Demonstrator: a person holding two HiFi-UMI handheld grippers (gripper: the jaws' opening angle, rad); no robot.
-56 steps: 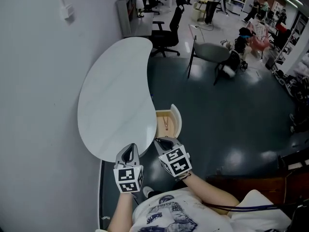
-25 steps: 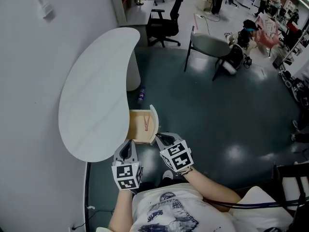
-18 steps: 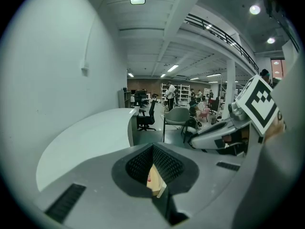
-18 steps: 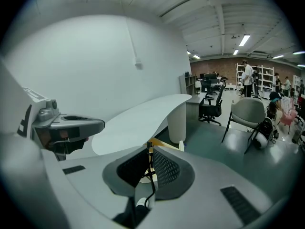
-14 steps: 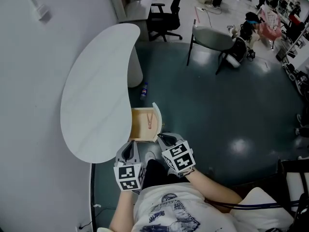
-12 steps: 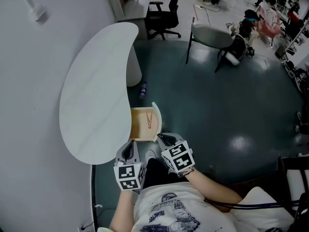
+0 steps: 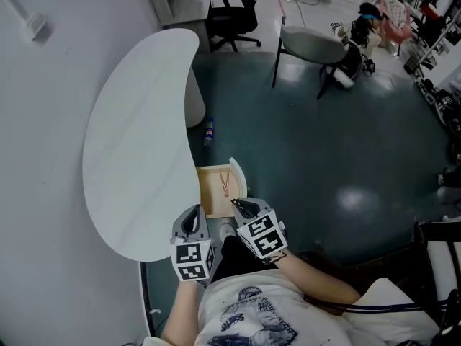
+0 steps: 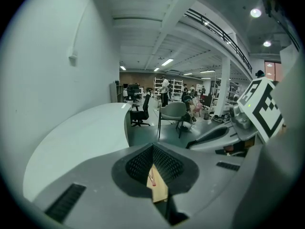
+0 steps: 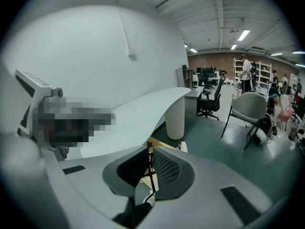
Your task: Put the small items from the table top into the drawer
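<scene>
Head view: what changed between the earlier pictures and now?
The view swung, bringing the table pedestal and a floor bottle into sight. Unchanged: drawer open, small reddish item inside; left tongs and right tongs beside it, the right shut on a thin black item.

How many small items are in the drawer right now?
1: a red V-shaped item lies on the wooden floor of the open drawer. The right hand-held gripper covers the drawer's near corner, so another item may be hidden there.
</scene>
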